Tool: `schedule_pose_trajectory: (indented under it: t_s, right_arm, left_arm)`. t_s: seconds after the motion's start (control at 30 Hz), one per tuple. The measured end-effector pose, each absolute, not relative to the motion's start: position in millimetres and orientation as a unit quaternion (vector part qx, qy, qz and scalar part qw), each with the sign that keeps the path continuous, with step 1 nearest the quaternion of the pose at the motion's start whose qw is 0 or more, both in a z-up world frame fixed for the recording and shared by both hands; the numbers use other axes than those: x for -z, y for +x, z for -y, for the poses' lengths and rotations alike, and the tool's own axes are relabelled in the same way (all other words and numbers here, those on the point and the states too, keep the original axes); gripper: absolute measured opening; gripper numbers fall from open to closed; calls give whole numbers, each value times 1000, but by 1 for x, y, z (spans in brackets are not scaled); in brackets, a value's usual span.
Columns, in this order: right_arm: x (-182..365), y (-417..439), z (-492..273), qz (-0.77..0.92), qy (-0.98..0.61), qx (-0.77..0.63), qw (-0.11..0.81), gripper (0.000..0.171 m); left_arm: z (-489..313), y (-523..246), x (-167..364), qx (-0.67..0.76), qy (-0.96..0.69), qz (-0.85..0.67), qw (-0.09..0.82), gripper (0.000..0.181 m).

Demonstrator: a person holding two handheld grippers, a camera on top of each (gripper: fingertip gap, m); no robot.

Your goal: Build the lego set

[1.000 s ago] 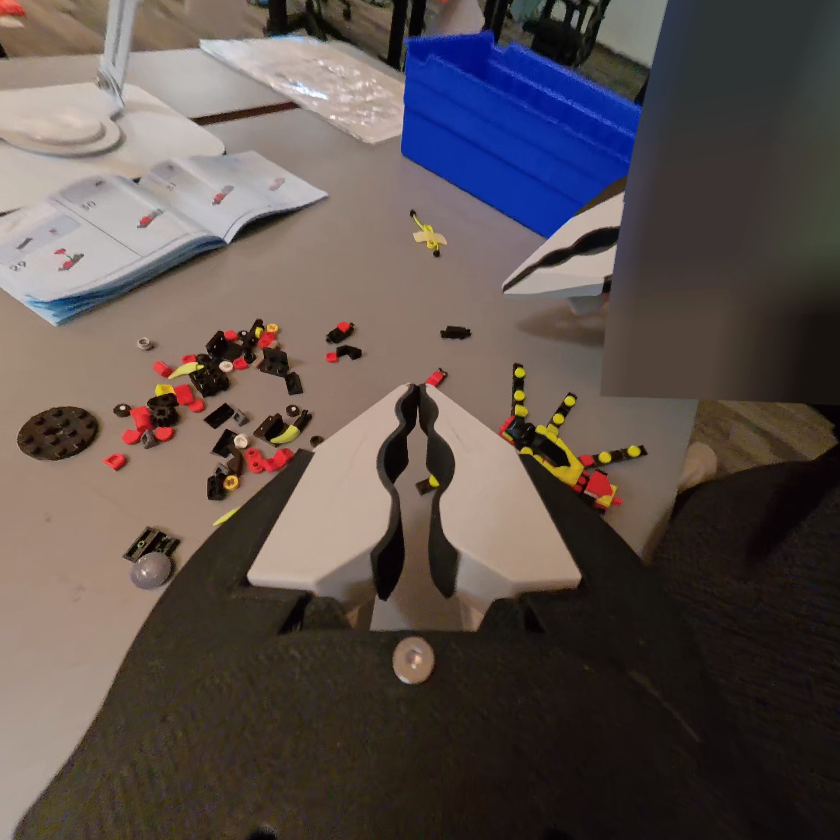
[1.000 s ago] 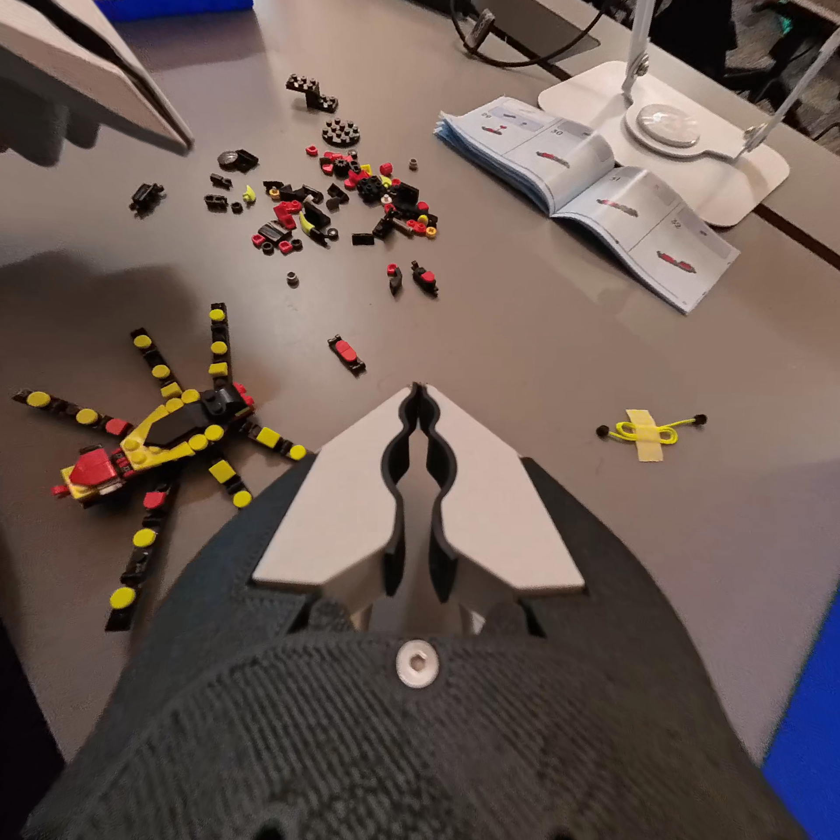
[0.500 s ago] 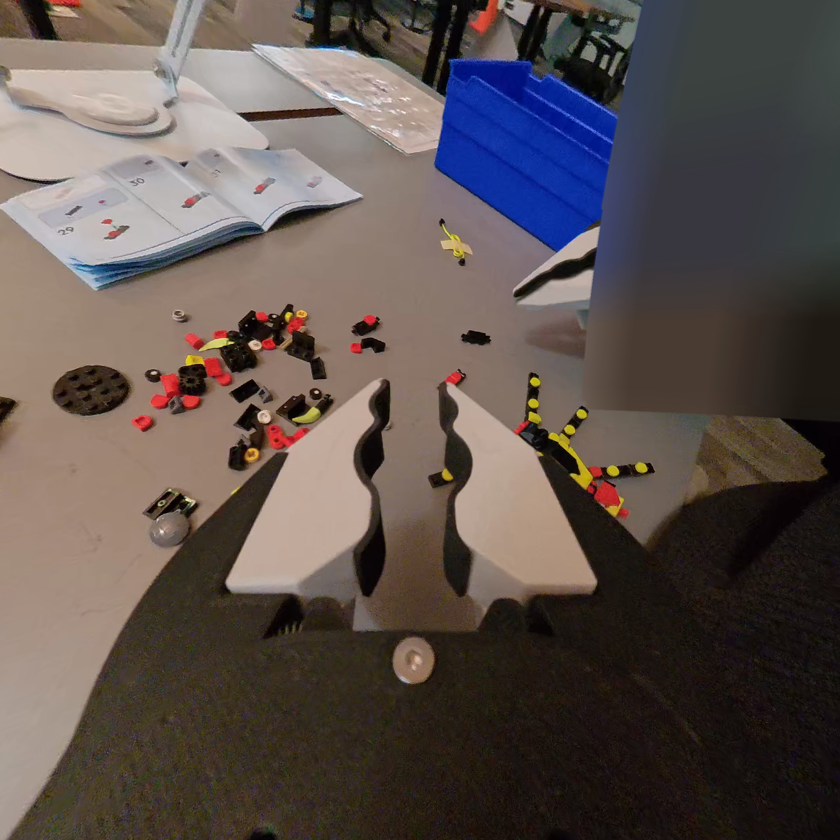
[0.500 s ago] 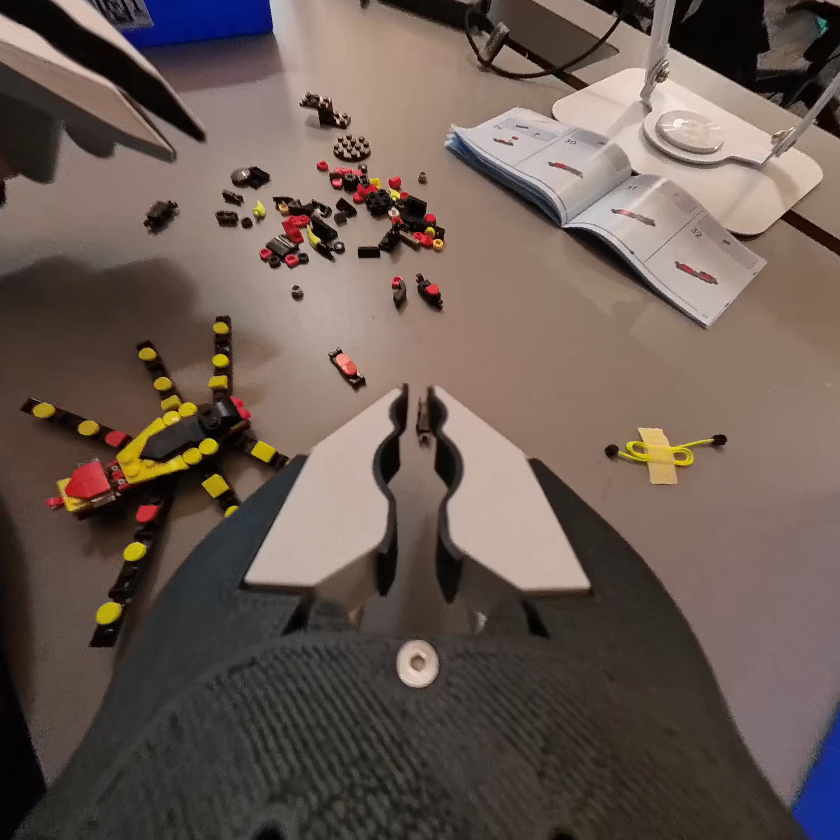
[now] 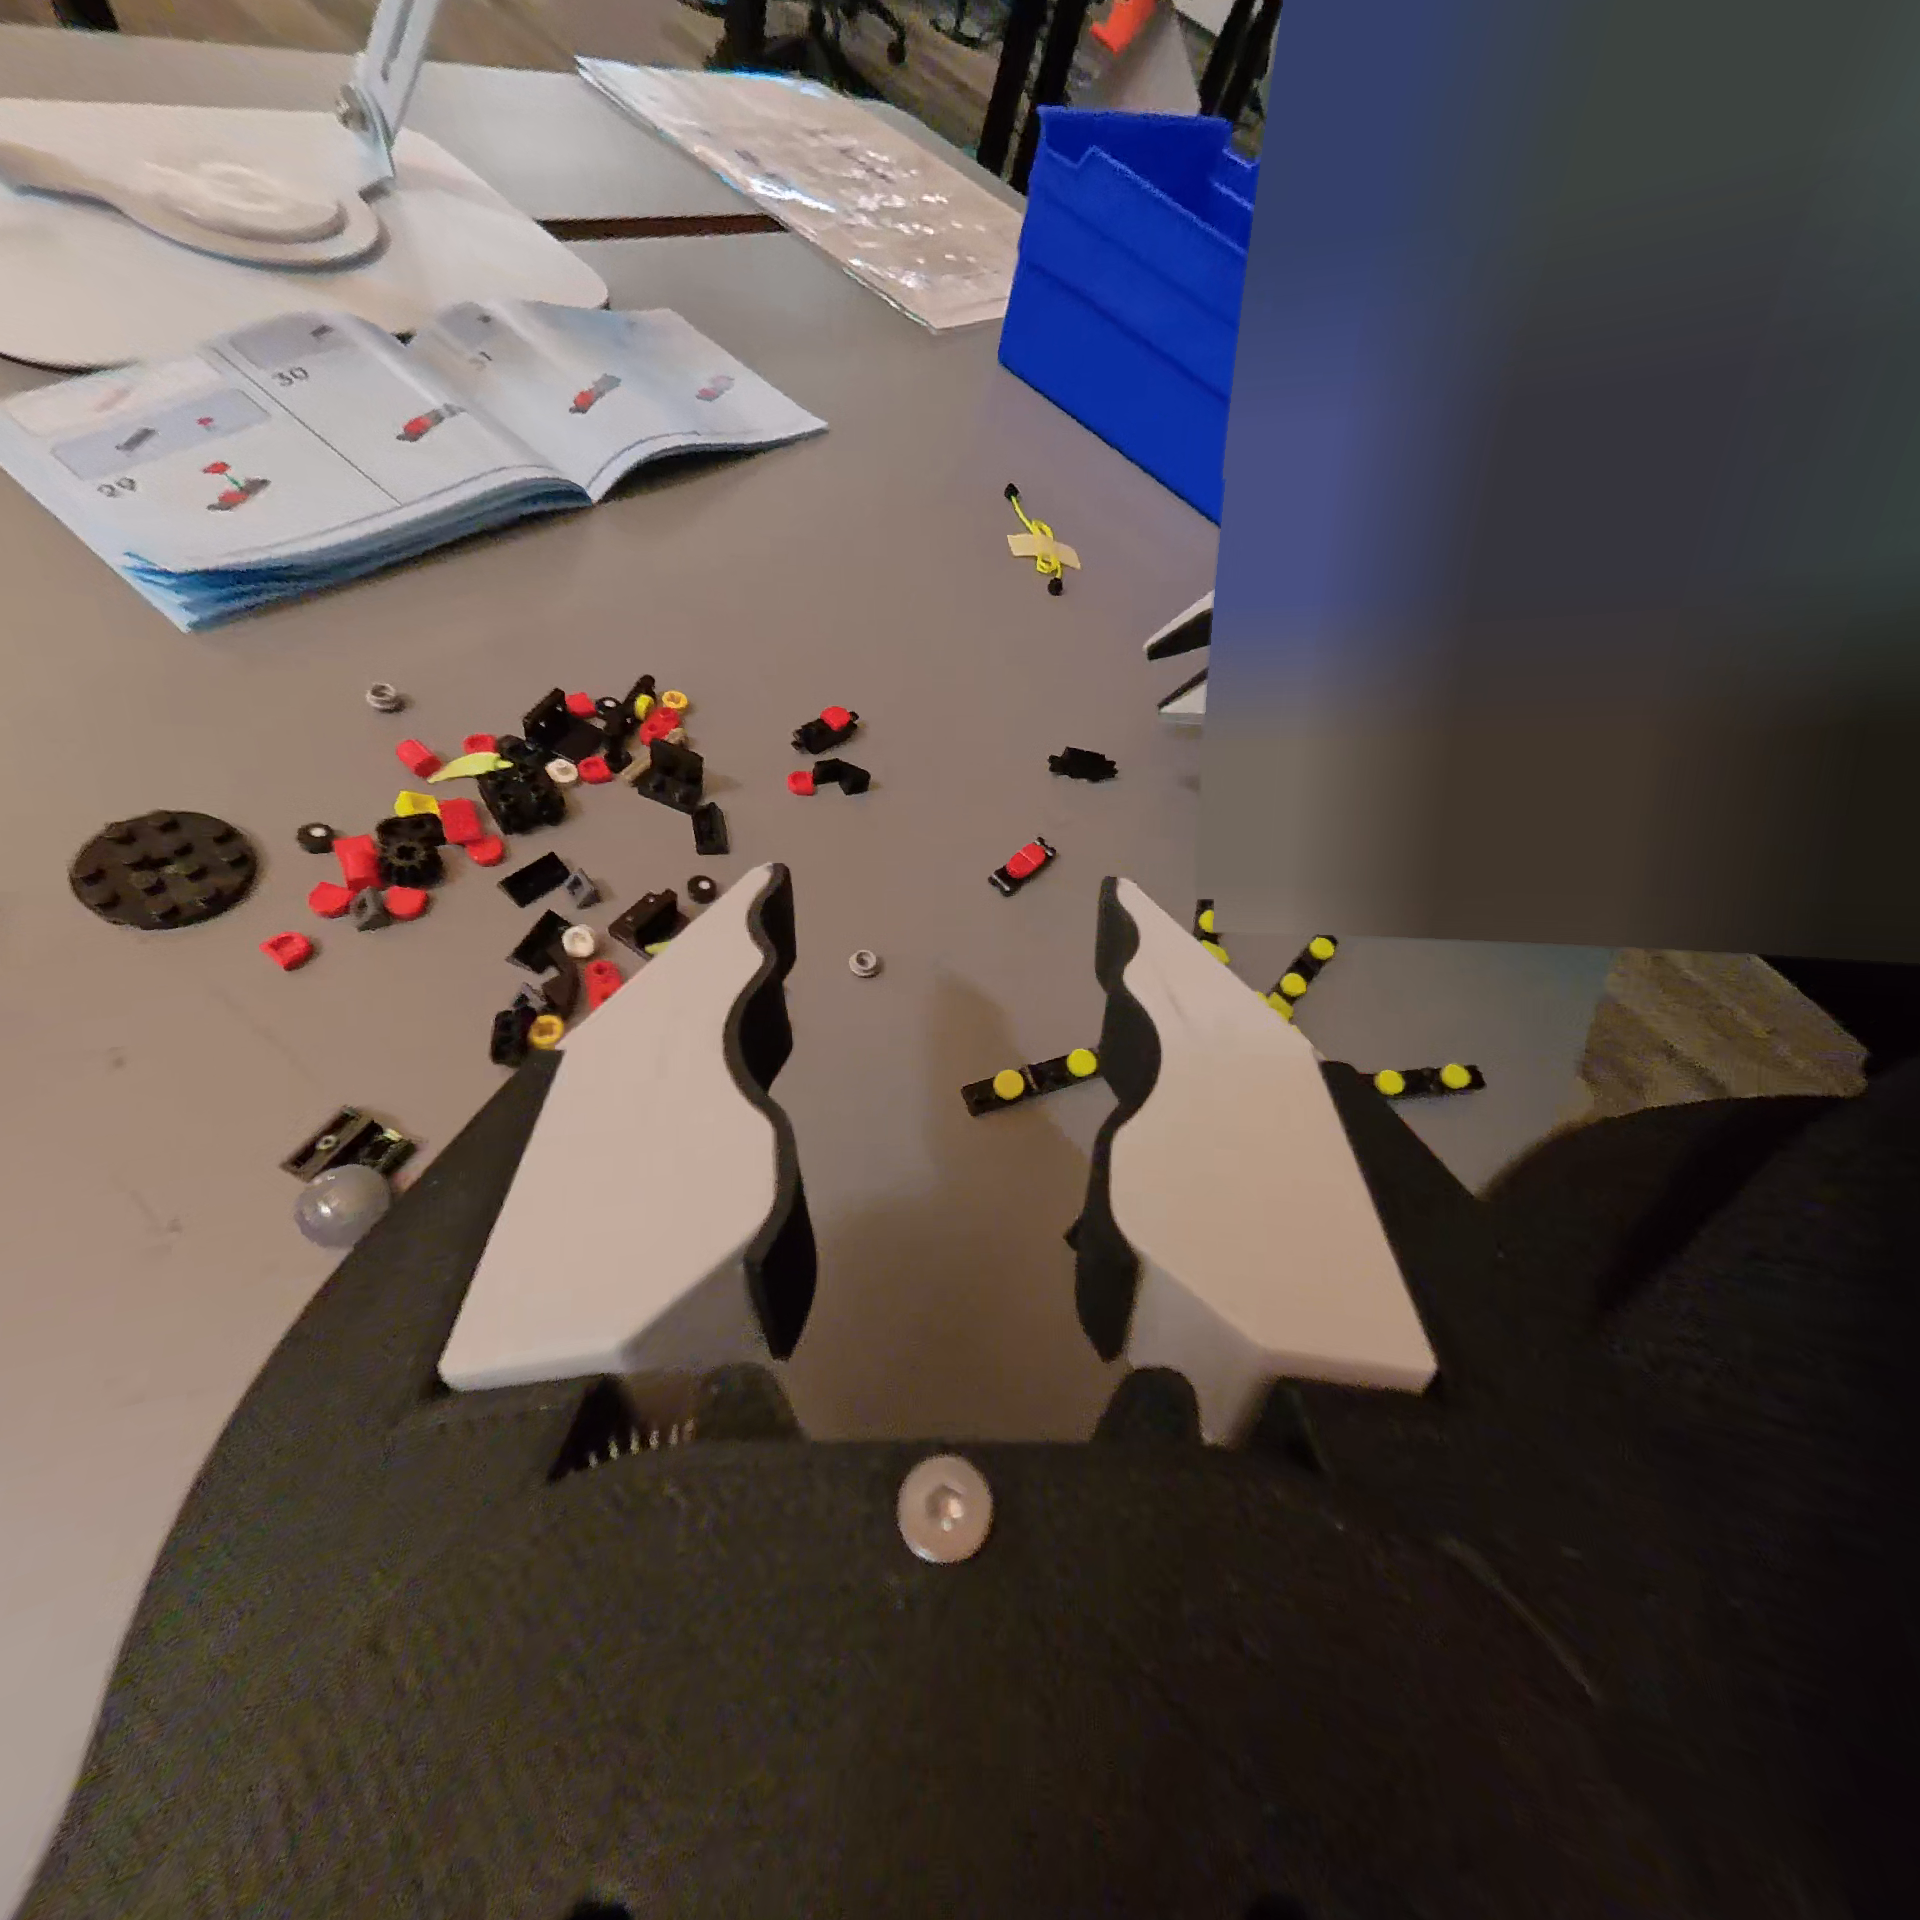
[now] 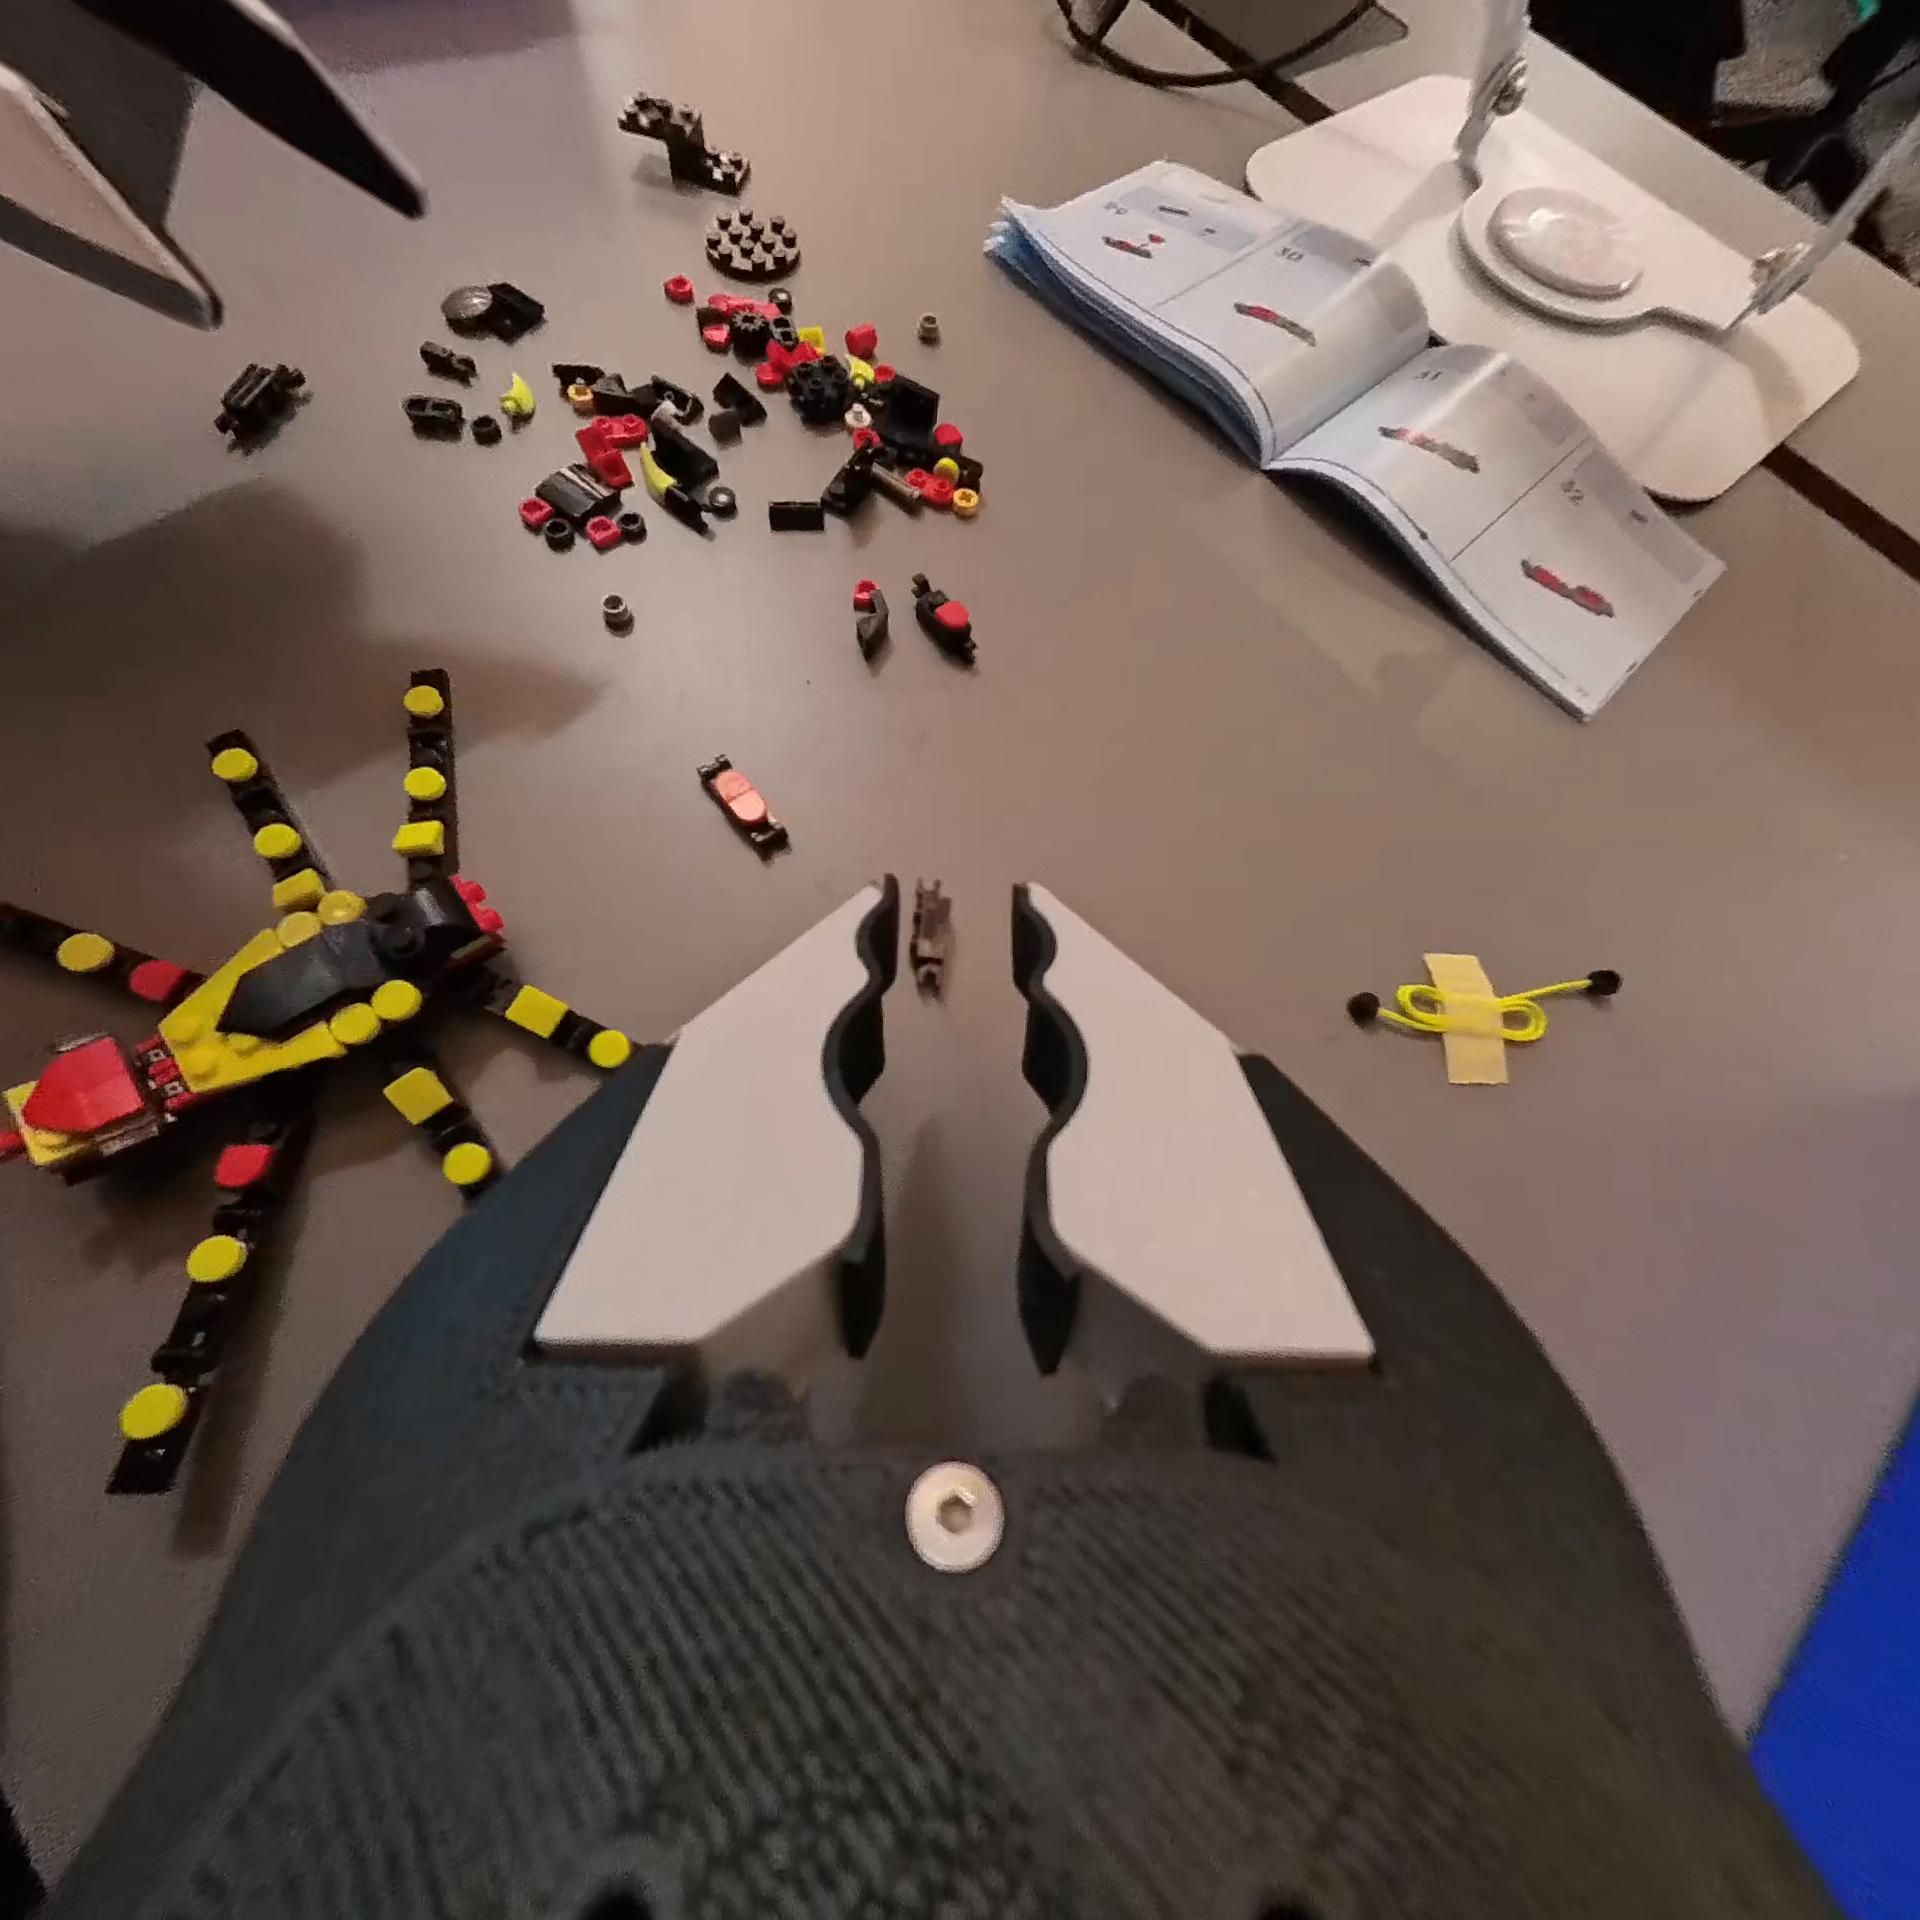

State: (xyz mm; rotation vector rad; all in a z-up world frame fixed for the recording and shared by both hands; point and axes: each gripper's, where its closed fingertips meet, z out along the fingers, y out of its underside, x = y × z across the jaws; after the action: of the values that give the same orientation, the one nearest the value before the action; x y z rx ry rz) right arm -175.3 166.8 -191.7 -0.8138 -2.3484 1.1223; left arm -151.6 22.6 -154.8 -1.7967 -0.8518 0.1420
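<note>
Both grippers have spread since a second ago, when their jaws were pressed together. Now the left gripper (image 5: 940,894) stands wide and empty above the grey desk (image 5: 727,582), and the right gripper (image 6: 948,899) is parted more narrowly, with a small dark lego piece (image 6: 932,935) lying loose between its tips, touching neither jaw as far as I can tell.

Judging the build: the yellow, black and red spider-like lego model (image 6: 281,997) lies on the desk to the right gripper's left, with its body and several studded legs joined, so a good part seems done. Much seems left, though: a scattered heap of small red, black and yellow loose pieces (image 6: 748,416), a round black studded plate (image 5: 163,869) and a small red-topped black sub-assembly (image 6: 743,805) remain unattached. An open pale blue instruction booklet (image 6: 1382,416) lies beyond them.
</note>
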Motion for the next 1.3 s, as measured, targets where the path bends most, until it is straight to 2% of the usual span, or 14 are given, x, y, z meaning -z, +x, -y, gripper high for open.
schedule_pose_trajectory:
  t_s: [0.07, 0.23, 0.43, 0.47, 0.53, 0.57, 0.6, 0.77, 0.87, 0.97, 1.0, 1.1, 1.3]
  right_arm:
    - [195, -175, -168, 844, -295, -400, 201, 21]
    - [206, -176, -163, 851, -297, -393, 184, 25]
    - [228, -178, -160, 866, -304, -361, 164, 25]
    - [231, -179, -162, 870, -304, -349, 169, 22]
    - [233, -180, -163, 870, -309, -343, 174, 6]
    - [232, -180, -161, 869, -310, -345, 171, 6]
    - [228, -179, -159, 865, -311, -356, 167, 6]
    - [186, -165, -127, 830, -282, -462, 137, 6]
    - [161, -145, -100, 819, -219, -509, 146, 6]
    - [151, -130, -81, 812, -191, -529, 154, 6]
    - [150, -129, -79, 812, -187, -528, 164, 6]
    - [148, -127, -77, 810, -181, -526, 184, 6]
    - [143, -125, -77, 806, -172, -529, 205, 6]
  left_arm:
    - [-25, -149, 155, -49, -756, 357, 547, 57]
    - [-24, -158, 152, -50, -731, 378, 566, 29]
    - [-20, -165, 163, -36, -730, 391, 560, 32]
    - [-22, -162, 164, -27, -735, 380, 561, 35]
    - [-24, -160, 167, -23, -738, 379, 558, 34]
    - [-28, -156, 167, -15, -742, 368, 560, 37]
    - [-30, -154, 168, -13, -745, 365, 558, 42]
    - [-56, -131, 162, 31, -752, 324, 573, 41]
    - [-75, -118, 159, 121, -725, 351, 580, 40]
    - [-78, -125, 164, 144, -686, 421, 576, 33]
    - [-79, -124, 162, 162, -671, 430, 582, 29]
    - [-77, -123, 146, 213, -614, 439, 621, 0]
    - [-75, -120, 134, 270, -564, 442, 643, 10]
